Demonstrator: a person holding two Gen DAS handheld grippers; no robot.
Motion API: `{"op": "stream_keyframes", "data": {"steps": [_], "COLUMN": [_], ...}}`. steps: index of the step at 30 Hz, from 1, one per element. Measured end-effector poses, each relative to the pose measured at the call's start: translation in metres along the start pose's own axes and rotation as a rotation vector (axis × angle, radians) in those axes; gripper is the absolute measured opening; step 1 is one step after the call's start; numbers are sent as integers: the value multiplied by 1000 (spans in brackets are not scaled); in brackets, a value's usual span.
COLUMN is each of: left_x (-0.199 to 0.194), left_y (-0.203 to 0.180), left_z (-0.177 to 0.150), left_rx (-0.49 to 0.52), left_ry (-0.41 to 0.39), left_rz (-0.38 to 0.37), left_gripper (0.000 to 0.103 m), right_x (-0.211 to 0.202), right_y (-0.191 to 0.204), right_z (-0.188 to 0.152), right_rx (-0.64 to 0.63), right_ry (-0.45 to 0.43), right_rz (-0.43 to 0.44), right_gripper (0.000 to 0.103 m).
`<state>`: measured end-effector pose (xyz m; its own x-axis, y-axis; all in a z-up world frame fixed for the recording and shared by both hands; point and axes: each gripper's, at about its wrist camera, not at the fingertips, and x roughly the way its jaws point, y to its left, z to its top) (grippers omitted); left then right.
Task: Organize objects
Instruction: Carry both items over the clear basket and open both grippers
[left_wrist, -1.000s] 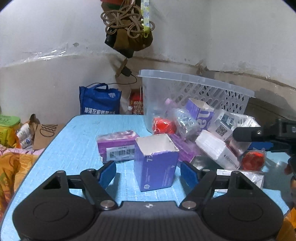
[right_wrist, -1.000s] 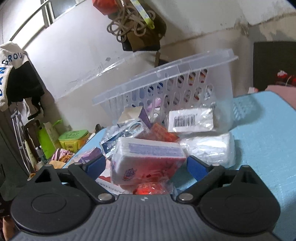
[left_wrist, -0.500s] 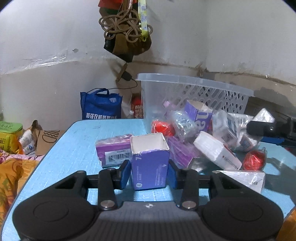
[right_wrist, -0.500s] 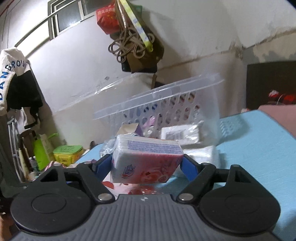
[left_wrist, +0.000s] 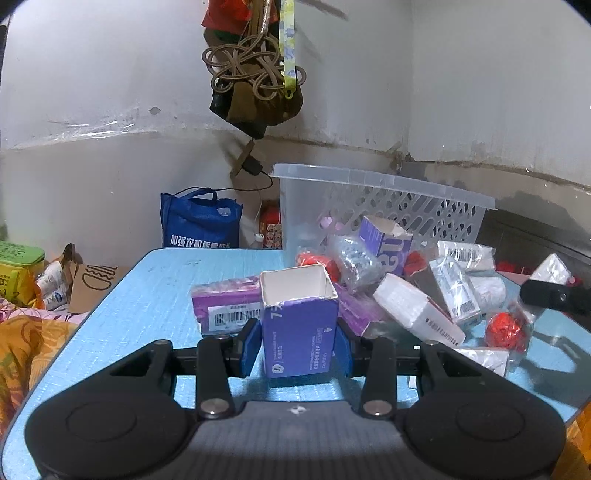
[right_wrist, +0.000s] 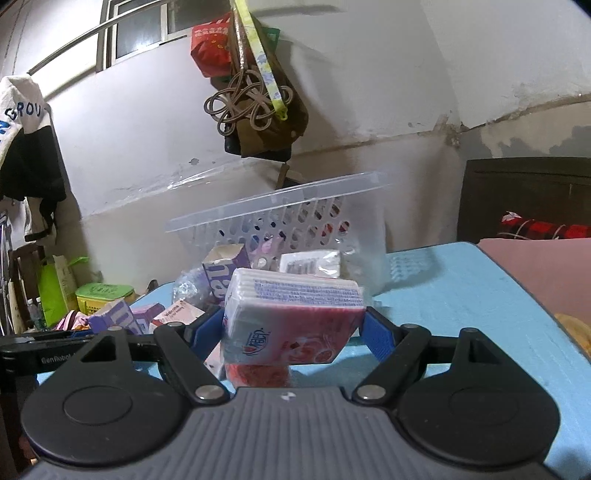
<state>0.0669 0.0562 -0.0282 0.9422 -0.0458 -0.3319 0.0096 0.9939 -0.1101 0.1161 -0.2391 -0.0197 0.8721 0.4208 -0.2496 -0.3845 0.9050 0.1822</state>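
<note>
My left gripper (left_wrist: 297, 349) is shut on an upright blue carton (left_wrist: 300, 332) with a torn-open top, which stands on the light blue table (left_wrist: 147, 295); both blue pads press its sides. Behind it lies a pile of purple boxes, white packets and red-wrapped balls, spilling from a clear plastic basket (left_wrist: 388, 184) tipped on its side. My right gripper (right_wrist: 291, 334) is shut on a pink and white tissue pack (right_wrist: 291, 317), held above a red-wrapped ball (right_wrist: 258, 373). The basket (right_wrist: 280, 206) lies beyond it.
A purple box with a barcode (left_wrist: 225, 310) lies just left of the carton. A blue bag (left_wrist: 199, 221) and a green tub (left_wrist: 18, 266) sit off the table's left side. Bags and cord hang on the wall (left_wrist: 255, 85). A dark cabinet (right_wrist: 524, 195) stands right.
The left jaws have closed on the blue carton. The right jaws have closed on the tissue pack, and the pack now sits clear of the pile, with the basket farther off.
</note>
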Motion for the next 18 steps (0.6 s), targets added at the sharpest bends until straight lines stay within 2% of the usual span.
{"op": "stream_keyframes", "data": {"steps": [12,15,18], "left_x": [-7,-10,-3], "left_y": [-3,-5,-12], "left_z": [8,31,81], "left_rx": [-17,-21,-1], "left_ry": [-28,-54,-106], "left_rz": [-20,-63,-99], "left_gripper": [46,46,46], "right_x": [-9,-11,-6], "right_y": [-9,-1,16], "right_z": [16,36,75], "right_rx": [10,-47,-170], "right_ry": [-41,-64,-135], "right_rz": [-22,-16,-39], "right_gripper": [81,81,81]}}
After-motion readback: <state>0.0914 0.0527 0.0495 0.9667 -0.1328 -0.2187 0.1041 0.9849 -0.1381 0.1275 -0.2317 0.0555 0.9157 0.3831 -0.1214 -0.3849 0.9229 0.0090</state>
